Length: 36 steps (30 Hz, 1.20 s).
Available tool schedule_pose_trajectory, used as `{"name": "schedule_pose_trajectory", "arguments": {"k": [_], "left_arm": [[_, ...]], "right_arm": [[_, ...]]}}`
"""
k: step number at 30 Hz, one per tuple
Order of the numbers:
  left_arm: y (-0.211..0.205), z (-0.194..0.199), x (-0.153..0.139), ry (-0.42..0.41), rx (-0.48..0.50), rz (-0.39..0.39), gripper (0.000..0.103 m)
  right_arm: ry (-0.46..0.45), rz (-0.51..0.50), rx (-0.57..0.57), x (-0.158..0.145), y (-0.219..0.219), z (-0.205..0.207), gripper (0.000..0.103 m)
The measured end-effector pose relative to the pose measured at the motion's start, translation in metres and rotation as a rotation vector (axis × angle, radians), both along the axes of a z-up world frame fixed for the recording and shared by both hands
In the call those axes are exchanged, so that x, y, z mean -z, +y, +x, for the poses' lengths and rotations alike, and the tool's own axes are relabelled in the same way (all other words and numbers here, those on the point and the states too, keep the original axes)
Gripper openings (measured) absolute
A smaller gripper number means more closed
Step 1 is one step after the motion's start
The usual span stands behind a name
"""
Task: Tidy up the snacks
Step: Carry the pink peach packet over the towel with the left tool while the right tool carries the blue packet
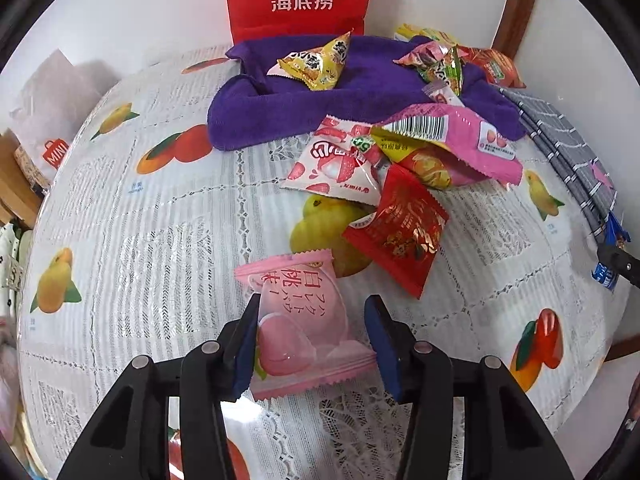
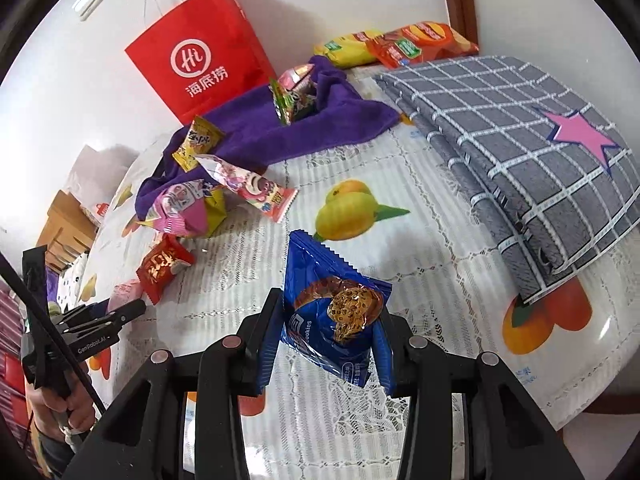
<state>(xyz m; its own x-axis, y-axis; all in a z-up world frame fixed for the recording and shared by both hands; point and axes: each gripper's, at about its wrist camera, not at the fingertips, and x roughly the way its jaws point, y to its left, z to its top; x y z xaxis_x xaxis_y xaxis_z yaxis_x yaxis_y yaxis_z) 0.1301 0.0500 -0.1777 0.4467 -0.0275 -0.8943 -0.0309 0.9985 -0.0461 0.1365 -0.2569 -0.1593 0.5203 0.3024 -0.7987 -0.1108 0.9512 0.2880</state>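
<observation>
Pickup is the step we judge in hand: our left gripper [image 1: 312, 344] pinches the pink peach packet [image 1: 298, 316], our right gripper [image 2: 326, 340] clamps the blue cookie packet [image 2: 334, 312]. Next we probably lift both clear and carry them to the red paper bag [image 2: 200, 52].

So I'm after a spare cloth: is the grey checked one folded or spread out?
Folded. The grey checked cloth lies in stacked layers, their edges showing along its near side.

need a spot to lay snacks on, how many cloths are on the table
2. A purple towel lies in front of the red bag, snacks on it; a folded grey checked cloth lies at the table's right edge. Others may be hidden.
</observation>
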Motion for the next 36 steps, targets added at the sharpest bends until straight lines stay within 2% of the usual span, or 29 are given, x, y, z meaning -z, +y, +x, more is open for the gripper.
{"name": "schedule_pose_trajectory", "arguments": {"k": [3, 12, 24, 36], "left_arm": [[0.007, -0.002, -0.009, -0.019, -0.014, -0.051, 0.047], [0.017, -0.007, -0.055, -0.12, -0.015, -0.077, 0.047], [0.025, 0.015, -0.1, -0.212, -0.014, -0.099, 0.047], [0.045, 0.039, -0.11, -0.222, -0.045, -0.126, 0.047]], "right_arm": [[-0.019, -0.012, 0.001, -0.01, 0.002, -0.002, 0.041], [-0.088, -0.034, -0.023, -0.044, 0.017, -0.003, 0.041], [-0.187, -0.074, -0.061, -0.092, 0.043, 0.014, 0.041], [-0.229, -0.089, -0.077, -0.112, 0.059, 0.043, 0.041]]}}
